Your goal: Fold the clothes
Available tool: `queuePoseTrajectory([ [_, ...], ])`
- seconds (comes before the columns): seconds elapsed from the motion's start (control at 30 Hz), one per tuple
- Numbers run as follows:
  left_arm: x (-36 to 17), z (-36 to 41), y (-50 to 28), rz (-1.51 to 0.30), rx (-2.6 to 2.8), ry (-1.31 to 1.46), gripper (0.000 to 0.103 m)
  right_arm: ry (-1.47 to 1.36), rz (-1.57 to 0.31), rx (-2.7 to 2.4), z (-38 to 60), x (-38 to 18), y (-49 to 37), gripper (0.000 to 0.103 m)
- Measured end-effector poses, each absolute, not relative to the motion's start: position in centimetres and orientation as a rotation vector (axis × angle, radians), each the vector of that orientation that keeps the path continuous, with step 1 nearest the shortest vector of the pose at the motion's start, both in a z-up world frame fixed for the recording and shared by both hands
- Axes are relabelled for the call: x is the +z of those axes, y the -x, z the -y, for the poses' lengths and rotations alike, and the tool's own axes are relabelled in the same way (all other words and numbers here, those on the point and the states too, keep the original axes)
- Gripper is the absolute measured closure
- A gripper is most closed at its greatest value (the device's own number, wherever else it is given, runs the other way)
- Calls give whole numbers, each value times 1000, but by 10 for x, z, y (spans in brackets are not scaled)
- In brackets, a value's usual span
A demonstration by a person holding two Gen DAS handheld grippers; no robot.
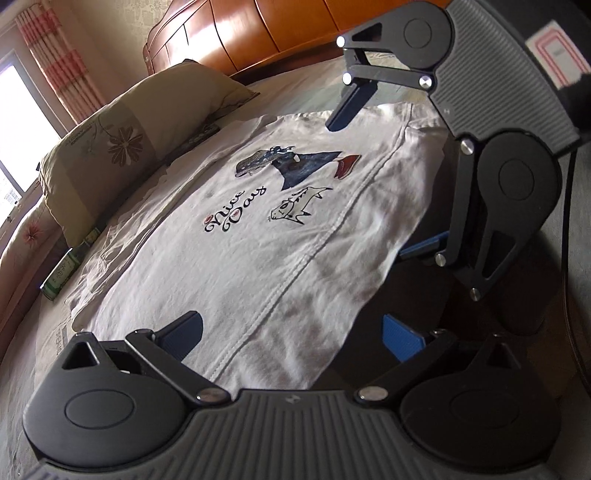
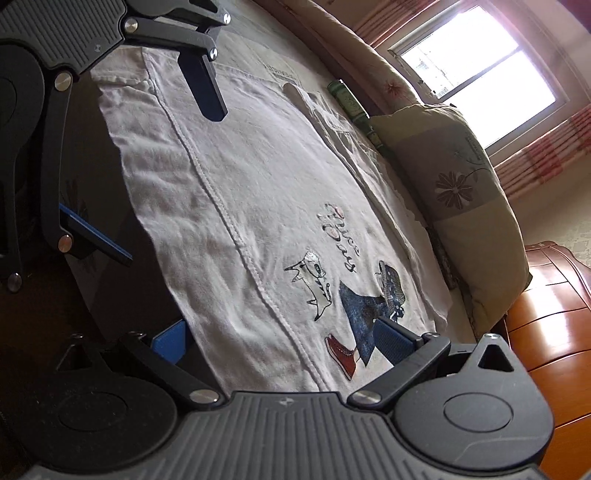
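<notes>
A white T-shirt [image 1: 236, 266] with a "Nice Day" print lies flat on the bed, one side folded over along a stitched seam. It also shows in the right wrist view [image 2: 258, 206]. My left gripper [image 1: 291, 338] is open, its blue fingers astride the shirt's near edge, holding nothing. My right gripper [image 2: 280, 341] is open at the shirt's other end, fingers either side of the edge by the print. Each gripper appears in the other's view: the right gripper [image 1: 384, 177] and the left gripper [image 2: 162, 177], both open over the shirt's dark-shadowed side.
A beige flowered pillow [image 1: 122, 147] lies along the shirt's far side, with a green box [image 1: 66, 269] beside it. A wooden headboard [image 1: 258, 33] stands at the bed's end. A window with red curtains [image 2: 480, 70] is behind the pillow.
</notes>
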State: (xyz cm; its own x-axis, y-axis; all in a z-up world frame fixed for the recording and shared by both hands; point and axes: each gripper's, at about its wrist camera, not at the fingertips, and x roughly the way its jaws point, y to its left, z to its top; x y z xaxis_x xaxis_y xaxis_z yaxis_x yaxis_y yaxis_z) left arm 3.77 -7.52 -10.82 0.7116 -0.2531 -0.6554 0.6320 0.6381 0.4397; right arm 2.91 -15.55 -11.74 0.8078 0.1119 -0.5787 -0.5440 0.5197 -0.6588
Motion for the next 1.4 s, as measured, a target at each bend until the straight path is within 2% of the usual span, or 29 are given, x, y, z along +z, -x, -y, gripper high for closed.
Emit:
queuePoseTrajectory([
  [0.27, -106, 82, -54, -560, -495, -700, 0, 858, -451, 353, 168, -93, -37, 0],
  [0.57, -94, 70, -64, -524, -420, -686, 0, 868, -460, 389, 154, -109, -34, 0],
  [0.9, -111, 57, -55, -485, -355, -848, 0, 966, -474, 247, 180, -123, -48, 0],
  [1.23, -118, 99, -59, -389, -354, -935, 1, 945, -436, 244, 157, -126, -52, 0],
  [1.4, -124, 94, -60, -374, -284, -1004, 0, 947, -444, 219, 166, -125, -55, 0],
])
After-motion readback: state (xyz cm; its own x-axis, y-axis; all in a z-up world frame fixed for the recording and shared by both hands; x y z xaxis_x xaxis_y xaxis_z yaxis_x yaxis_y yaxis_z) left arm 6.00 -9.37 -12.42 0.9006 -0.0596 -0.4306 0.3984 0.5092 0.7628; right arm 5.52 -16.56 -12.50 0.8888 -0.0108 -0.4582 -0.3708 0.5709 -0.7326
